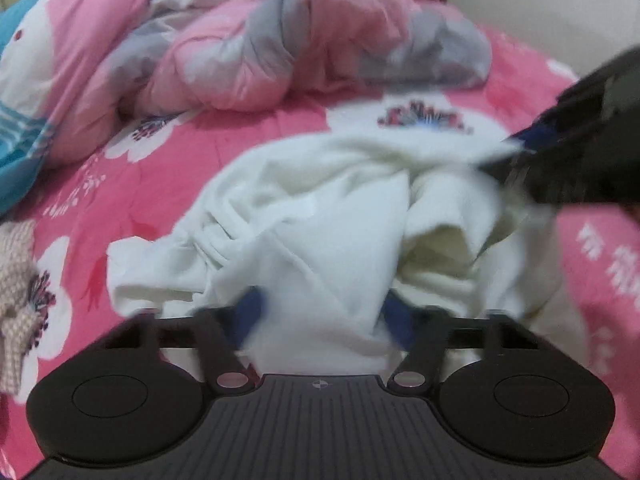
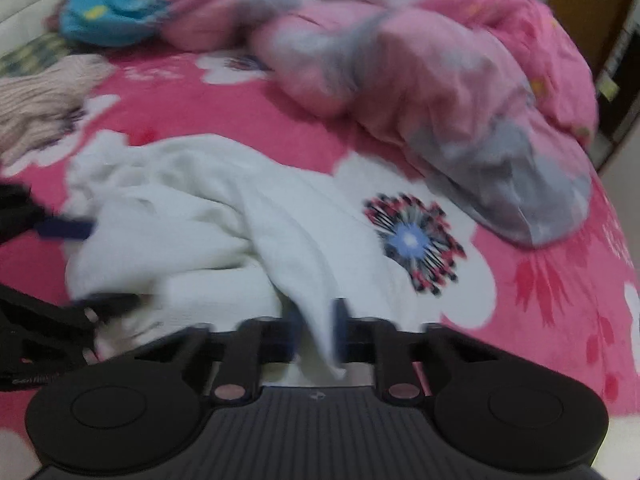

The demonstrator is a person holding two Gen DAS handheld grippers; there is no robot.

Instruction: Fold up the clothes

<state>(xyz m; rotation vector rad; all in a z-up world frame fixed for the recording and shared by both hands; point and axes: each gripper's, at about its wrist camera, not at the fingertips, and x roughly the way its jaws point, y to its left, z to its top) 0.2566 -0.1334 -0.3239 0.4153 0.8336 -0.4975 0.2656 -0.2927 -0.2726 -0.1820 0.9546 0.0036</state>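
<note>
- On the bed's pink bedsheet with big white flowers (image 1: 224, 148), a crumpled white cotton garment (image 1: 320, 224) lies in a heap, dead centre of the left wrist view.
- Left tool (image 1: 324, 320): its blue-padded fingers (image 1: 250, 312) sit at the garment's near edge, at 6 o'clock of the heap, with a thick bunch of white cloth between them. The picture is blurred, so whether the pads really press on the cloth I cannot tell.
- Right tool (image 2: 316, 328), seen from its own camera: jaws drawn close together, pinching a narrow fold of the white garment that hangs down between the blue pads.
- That same right tool shows in the left wrist view as a dark shape at 3 o'clock, touching the heap's far right edge.
- From the right wrist view, the left tool shows as a black frame at 9 o'clock, against the garment's left side.
- Beyond the garment, at 12 o'clock, a rumpled pink-and-grey quilt (image 1: 312, 40) is piled up.
- At 9 o'clock in the left view, a beige knitted piece of clothing (image 1: 20, 288) lies at the edge, well apart from the white heap.
- At 11 o'clock in the right view, a turquoise cloth (image 2: 108, 12) sits by the quilt.
</note>
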